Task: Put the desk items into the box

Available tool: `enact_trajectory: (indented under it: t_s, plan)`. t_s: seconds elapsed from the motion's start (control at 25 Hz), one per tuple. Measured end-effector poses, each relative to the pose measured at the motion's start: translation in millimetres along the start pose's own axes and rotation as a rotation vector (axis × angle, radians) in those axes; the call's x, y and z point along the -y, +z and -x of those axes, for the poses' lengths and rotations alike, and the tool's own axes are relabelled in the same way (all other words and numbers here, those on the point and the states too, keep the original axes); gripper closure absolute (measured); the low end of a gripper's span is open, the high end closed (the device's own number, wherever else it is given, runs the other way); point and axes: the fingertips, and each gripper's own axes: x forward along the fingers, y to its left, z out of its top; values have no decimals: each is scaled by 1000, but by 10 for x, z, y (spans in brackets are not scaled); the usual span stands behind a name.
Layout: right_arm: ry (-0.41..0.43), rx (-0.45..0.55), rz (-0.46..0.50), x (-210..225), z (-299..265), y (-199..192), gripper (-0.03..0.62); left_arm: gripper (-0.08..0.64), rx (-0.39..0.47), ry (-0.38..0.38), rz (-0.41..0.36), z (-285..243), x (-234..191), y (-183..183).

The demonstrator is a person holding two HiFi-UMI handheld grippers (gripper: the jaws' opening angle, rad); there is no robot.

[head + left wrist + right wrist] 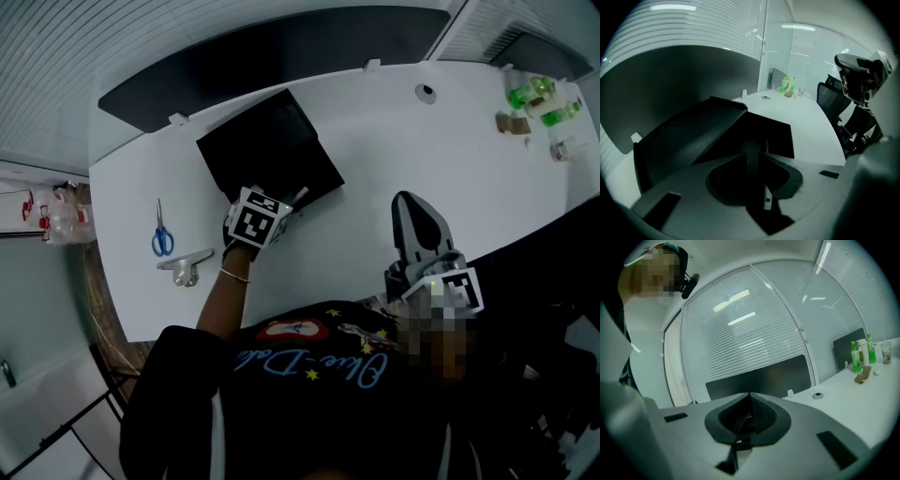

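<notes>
The black box (267, 150) lies open on the white desk (375, 141). My left gripper (287, 204) hangs over the box's near right edge, pointing down into it. In the left gripper view the left gripper (754, 151) is open, with a thin white pen (767, 200) lying along its right finger, above the dark box (776, 136). The pen's tip (301, 194) sticks out past the gripper. Blue-handled scissors (161, 236) and a silver metal desk item (186, 268) lie at the desk's left. My right gripper (411, 201) (750, 397) is shut and empty near the front edge.
Green bottles (534, 94) (855, 359) and small items (511, 122) stand at the far right corner. A cable hole (427, 92) sits near the desk's back edge, with a dark partition (281, 52) behind it. An office chair (832, 101) is beside the desk.
</notes>
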Motion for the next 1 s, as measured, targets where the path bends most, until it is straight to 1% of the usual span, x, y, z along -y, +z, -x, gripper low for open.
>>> enact_trajectory:
  t_s: [0.24,0.44,0.64,0.84,1.0]
  plan:
    - [19,7,8,-54,-3,36,581,506,44,32,13,111,-36,46]
    - [41,16,13,-113,-6,72,581,548,88,74,38,238,-86,83]
    - [61,20,19,-160,12,90,581,551,136,97,60,378,-74,138]
    - [92,25,26,-220,3,116,581,551,160,123,82,524,-70,136]
    - [123,28,30,-279,-2,125,581,552,204,145,101,665,-55,158]
